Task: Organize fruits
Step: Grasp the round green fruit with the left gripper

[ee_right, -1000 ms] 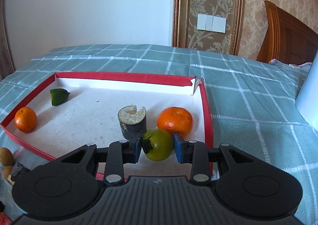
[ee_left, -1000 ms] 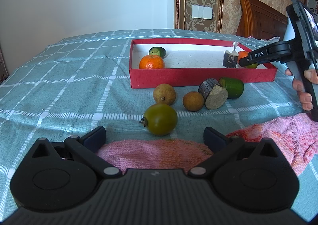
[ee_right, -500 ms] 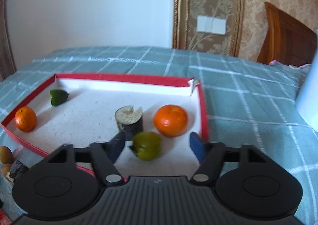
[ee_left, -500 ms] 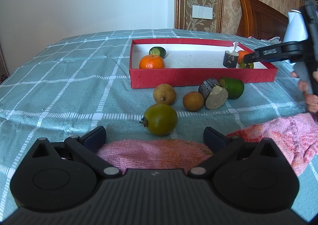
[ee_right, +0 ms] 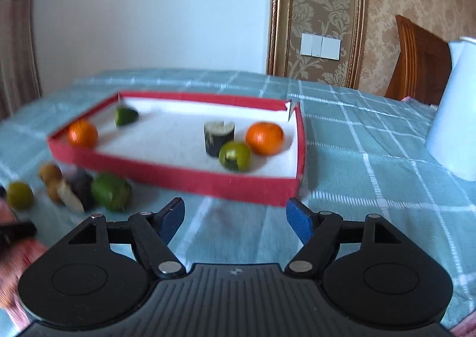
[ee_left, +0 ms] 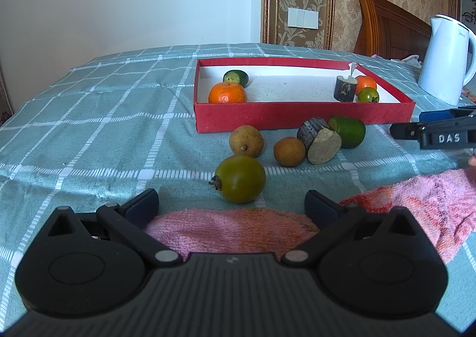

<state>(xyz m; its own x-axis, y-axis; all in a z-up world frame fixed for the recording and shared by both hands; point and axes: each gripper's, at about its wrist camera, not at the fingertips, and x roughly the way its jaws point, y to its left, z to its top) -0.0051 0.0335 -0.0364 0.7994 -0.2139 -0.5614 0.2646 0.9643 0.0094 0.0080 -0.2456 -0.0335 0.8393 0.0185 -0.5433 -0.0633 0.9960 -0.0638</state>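
A red box (ee_left: 303,115) on the checked bedspread holds two oranges (ee_right: 264,138), a dark stump piece (ee_right: 218,138), a green chunk (ee_right: 125,115) and a small green fruit (ee_right: 235,155). My right gripper (ee_right: 235,216) sits in front of the box's near right corner. Its jaws are opening and nothing is between them. In front of the box lie a larger green fruit (ee_left: 240,178), two brown fruits (ee_left: 246,141), a cut stump piece (ee_left: 319,140) and a green chunk (ee_left: 348,131). My left gripper (ee_left: 232,206) is open just short of the larger green fruit.
A pink towel (ee_left: 232,230) lies under the left gripper and runs off to the right. A white kettle (ee_left: 446,60) stands right of the box. A wooden headboard (ee_left: 386,27) and a wall are behind the bed.
The right gripper let go of the small green fruit, which now rests in the box beside the stump piece. It then pulled back out of the box. The left gripper stayed still.
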